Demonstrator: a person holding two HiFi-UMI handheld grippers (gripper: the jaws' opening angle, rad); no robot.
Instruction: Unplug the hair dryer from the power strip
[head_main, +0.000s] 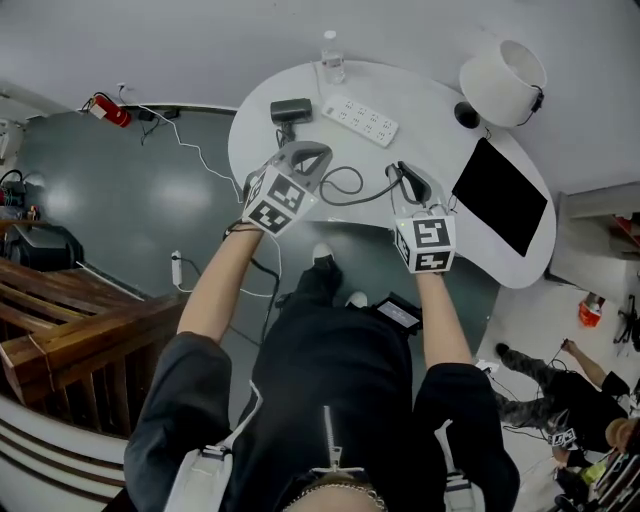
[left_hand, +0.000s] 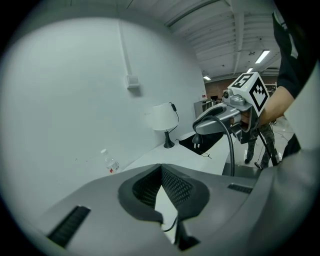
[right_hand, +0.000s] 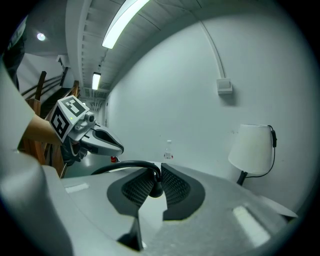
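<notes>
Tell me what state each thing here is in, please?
Left tongs: shut, empty.
Right tongs: shut on cord.
Plug: out, dangling free.
Power strip: nothing plugged in.
Hair dryer: lying on table.
Bottle: upright.

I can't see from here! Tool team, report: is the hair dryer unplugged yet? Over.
Left tool shut, empty. Right tool shut on dryer cord, plug dangling free of power strip. Nothing in the way.
</notes>
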